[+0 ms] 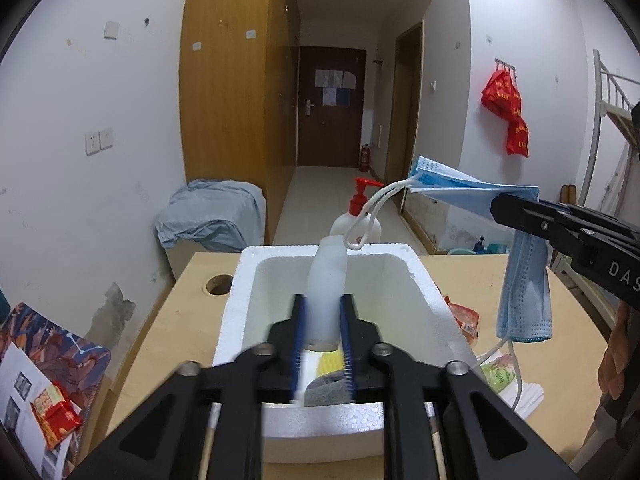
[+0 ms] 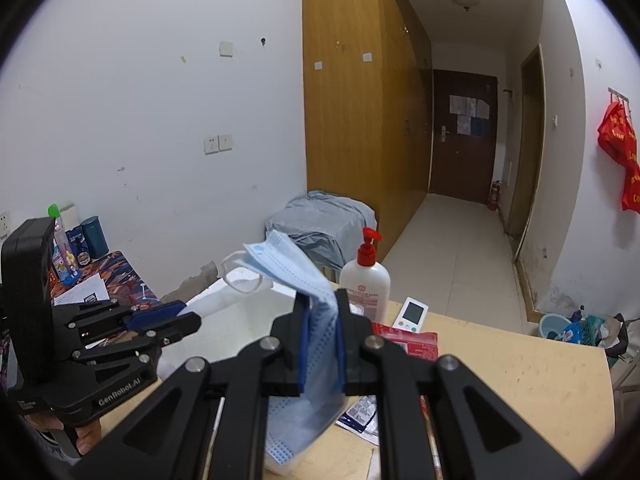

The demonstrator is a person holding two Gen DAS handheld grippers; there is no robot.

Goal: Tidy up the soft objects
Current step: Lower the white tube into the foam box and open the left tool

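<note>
Left claw [image 1: 323,320] pinches a tube [image 1: 326,280] over the box [image 1: 420,280]; right claw [image 2: 322,340] clamps a mask [image 2: 296,268], 2 o'clock, unboxed.

Foam box [image 1: 240,280] on desk [image 1: 560,360]. Tube [image 1: 326,280] upright over box interior, sponge [image 1: 326,390] inside below it. Pump bottle [image 1: 356,216] behind box. Mask [image 1: 524,292] hangs right of box; snack packets [image 1: 466,320] beside box's right wall.
</note>
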